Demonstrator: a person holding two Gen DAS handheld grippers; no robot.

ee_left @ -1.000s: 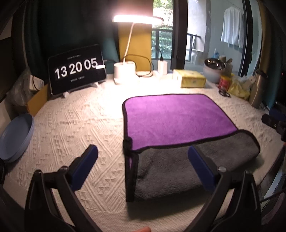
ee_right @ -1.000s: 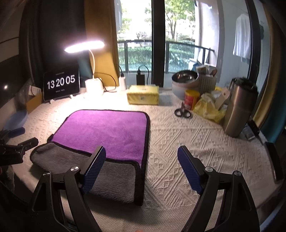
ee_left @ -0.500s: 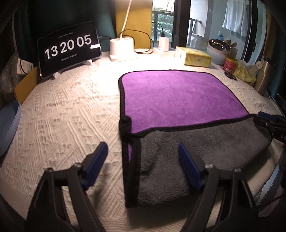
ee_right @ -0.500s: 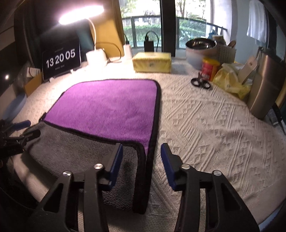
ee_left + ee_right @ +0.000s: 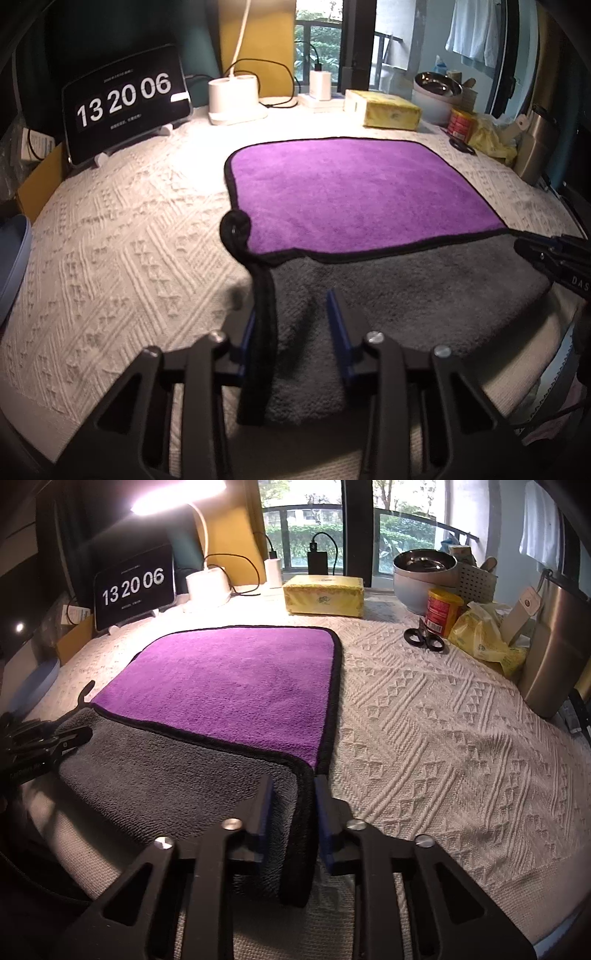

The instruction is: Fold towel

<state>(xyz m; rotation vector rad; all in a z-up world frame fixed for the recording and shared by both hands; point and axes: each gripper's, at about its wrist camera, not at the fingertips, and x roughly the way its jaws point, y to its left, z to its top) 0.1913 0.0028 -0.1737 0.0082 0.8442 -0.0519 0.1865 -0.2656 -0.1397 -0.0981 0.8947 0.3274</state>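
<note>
Purple-and-grey towel lies flat on counter, grey flap toward near edge. Left tool straddles near-left corner hem, half-closed, grip unclear. Right tool looks clamped on near-right corner. Fold runs near to far.

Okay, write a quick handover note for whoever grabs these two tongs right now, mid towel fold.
Left tongs: straddling the towel's near left corner, gap visible, not yet clamped.
Right tongs: nearly closed around the black-trimmed near right corner; a firm clamp can't be confirmed.
Towel: flat on the white tablecloth, purple side up, near strip turned over showing grey.
Done: both tongs placed at the near corners.
Left: close both, lift the near edge, carry it toward the far edge by the clock, release and flatten.
</note>
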